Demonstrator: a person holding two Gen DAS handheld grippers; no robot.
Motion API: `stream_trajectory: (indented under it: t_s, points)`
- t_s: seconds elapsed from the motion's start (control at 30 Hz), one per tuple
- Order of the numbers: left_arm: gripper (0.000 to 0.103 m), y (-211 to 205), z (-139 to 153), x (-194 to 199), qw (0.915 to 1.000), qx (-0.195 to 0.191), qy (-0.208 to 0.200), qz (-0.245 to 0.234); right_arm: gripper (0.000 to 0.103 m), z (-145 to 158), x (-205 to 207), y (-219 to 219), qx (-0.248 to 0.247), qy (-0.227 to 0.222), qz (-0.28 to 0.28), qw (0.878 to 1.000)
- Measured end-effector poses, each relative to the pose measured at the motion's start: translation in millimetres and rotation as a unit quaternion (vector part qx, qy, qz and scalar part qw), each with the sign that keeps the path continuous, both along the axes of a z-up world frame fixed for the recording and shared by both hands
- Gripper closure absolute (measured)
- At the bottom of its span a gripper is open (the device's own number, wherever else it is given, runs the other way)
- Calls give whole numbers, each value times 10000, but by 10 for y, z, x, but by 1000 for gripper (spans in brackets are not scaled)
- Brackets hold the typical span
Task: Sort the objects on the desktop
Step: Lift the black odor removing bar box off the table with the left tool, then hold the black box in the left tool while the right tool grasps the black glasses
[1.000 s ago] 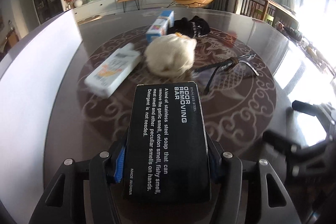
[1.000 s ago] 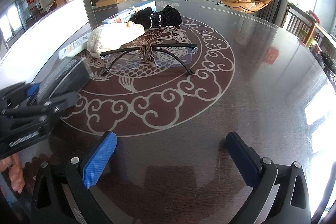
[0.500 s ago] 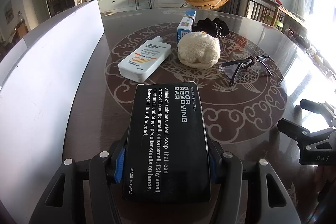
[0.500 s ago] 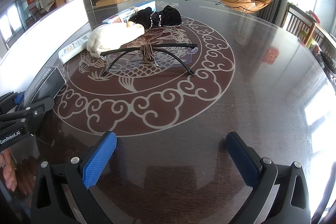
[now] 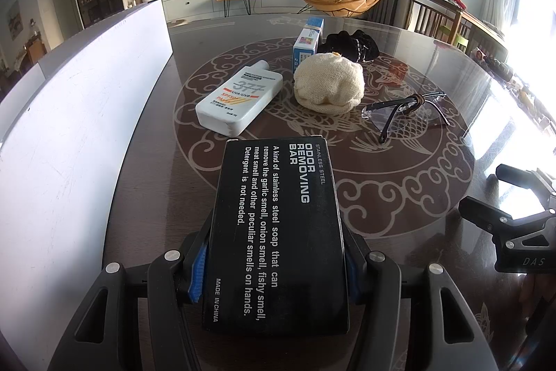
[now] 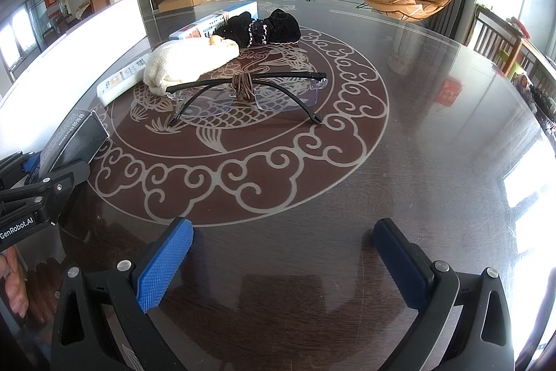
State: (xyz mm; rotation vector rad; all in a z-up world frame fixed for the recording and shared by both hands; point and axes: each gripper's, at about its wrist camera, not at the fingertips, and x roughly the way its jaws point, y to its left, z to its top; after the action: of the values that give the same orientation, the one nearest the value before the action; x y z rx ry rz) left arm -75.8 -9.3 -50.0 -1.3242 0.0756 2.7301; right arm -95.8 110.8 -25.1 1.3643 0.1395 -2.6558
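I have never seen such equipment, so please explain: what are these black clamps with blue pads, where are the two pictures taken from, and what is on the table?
A person holds two handheld grippers, each with a camera looking along its fingers. The left camera shows the left gripper clamped on a black box. The right camera shows the right gripper open and empty. On the round table lie a white sunscreen bottle, a cream knitted cloth, glasses, a blue-white carton and a black fabric item.
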Motion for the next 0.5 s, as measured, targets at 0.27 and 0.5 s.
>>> stream_trajectory:
  t_s: [0.27, 0.5]
  points:
    - [45, 1, -3, 0, 10000, 1, 1, -1, 0, 7, 6, -7, 8, -2, 10, 10000]
    - [45, 1, -6, 1, 10000, 0, 2, -3, 0, 507, -387, -277, 523, 28, 1583, 9860]
